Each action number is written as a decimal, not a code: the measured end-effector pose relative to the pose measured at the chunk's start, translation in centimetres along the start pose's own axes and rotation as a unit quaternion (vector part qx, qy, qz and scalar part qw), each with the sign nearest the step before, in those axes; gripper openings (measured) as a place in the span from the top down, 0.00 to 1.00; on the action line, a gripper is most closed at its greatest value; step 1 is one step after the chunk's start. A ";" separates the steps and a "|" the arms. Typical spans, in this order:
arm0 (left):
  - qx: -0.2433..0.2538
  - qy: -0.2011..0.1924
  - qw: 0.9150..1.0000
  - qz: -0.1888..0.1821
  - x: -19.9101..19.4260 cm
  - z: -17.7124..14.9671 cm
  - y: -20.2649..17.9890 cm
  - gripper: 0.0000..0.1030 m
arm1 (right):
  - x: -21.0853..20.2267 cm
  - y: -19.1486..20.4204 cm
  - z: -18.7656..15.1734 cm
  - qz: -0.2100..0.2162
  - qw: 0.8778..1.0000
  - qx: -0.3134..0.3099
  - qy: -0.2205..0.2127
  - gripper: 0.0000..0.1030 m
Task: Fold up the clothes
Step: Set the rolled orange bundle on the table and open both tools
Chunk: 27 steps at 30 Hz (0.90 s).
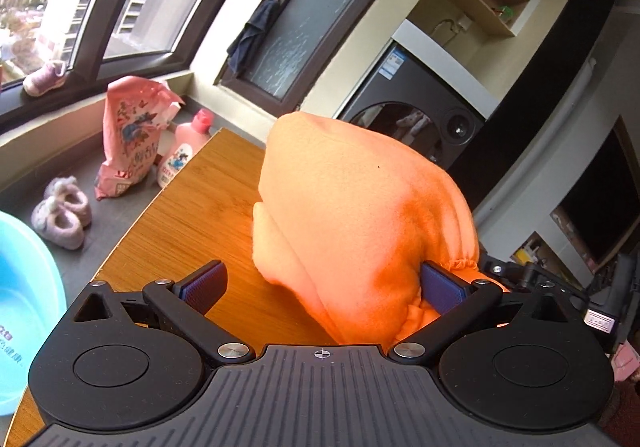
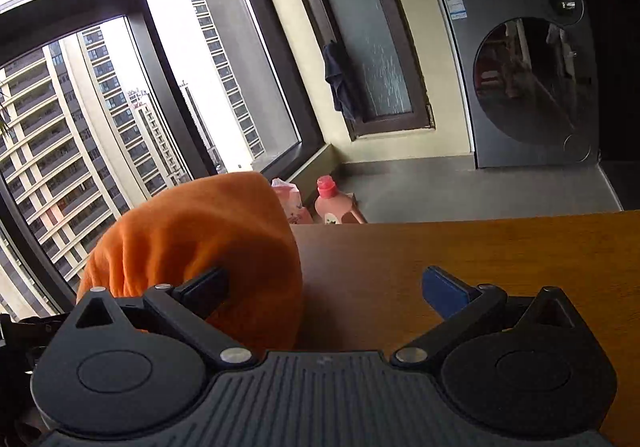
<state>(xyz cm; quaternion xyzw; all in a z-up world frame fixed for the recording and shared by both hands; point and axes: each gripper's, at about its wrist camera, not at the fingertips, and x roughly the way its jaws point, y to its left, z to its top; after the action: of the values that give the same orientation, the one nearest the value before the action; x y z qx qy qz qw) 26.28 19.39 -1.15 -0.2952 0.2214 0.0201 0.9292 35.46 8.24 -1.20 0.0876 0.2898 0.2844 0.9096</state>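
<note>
- Closest to the lens on the left wrist view is the left gripper (image 1: 320,285), fingers spread wide, with the orange garment (image 1: 360,203) bunched up between them. The cloth presses against the right blue pad (image 1: 442,287) while the left pad sits clear of it, so nothing is pinched.
- Same story for the right gripper (image 2: 324,287): spread wide and grasping nothing. The orange garment (image 2: 200,235) mounds up around its left finger (image 2: 210,289), and the right blue pad hangs over bare wood.
- Both grippers are tilted slightly down toward the table, pointing across it toward the window side.
- Count: one orange fleece garment, piled in a rounded heap on the wooden table (image 1: 192,215), at its left part as the right camera sees it.
- On the grey floor by the window: one pink bag (image 1: 128,131), one pink bottle (image 1: 184,151), a pair of fuzzy slippers (image 1: 64,211), plus a single small shoe (image 1: 44,77) up on the sill.
- One light blue basin (image 1: 24,311) pokes in at the left edge.
- Room looks like a laundry balcony: big dark-framed windows with apartment towers outside, a frosted window (image 2: 368,43) with a dark cloth (image 2: 340,83) hanging on it, one dark front-load washer (image 2: 524,67), and open shelves above it.
</note>
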 end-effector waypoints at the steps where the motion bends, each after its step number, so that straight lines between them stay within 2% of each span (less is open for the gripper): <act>1: 0.003 -0.002 1.000 0.001 0.0 0.0 -0.1 0.00 | 0.9 0.8 -0.1 0.003 1.000 -0.007 0.005 0.00; 4: 0.001 0.001 1.000 0.002 0.1 0.0 0.1 0.00 | 2.3 2.7 -0.1 0.022 0.999 -0.027 0.011 0.00; 12: -0.010 0.003 1.000 0.001 0.5 -0.2 0.5 0.00 | 0.7 1.9 -1.0 0.027 0.999 0.008 -0.024 0.00; 16: -0.022 -0.011 1.000 -0.004 0.1 -0.4 0.7 0.00 | -0.1 1.5 -1.4 0.029 0.998 0.026 -0.041 0.00; 21: -0.008 -0.030 0.999 0.021 -1.8 -1.8 -0.6 0.00 | -2.2 1.3 -2.5 0.011 0.998 0.030 -0.062 0.00; 25: 0.007 -0.026 0.998 0.050 -3.5 -3.8 -2.4 0.00 | -4.7 1.8 -4.4 0.009 0.999 0.021 -0.023 0.00; 27: 0.016 -0.021 0.997 0.068 -4.4 -4.9 -3.5 0.00 | -6.4 2.1 -5.4 0.008 1.000 0.012 -0.019 0.00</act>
<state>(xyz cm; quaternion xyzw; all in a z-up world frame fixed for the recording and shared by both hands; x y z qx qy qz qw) 20.96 14.18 -0.92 -0.2641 0.2212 0.0857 0.9349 27.13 6.29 -1.90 0.1060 0.2755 0.2870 0.9113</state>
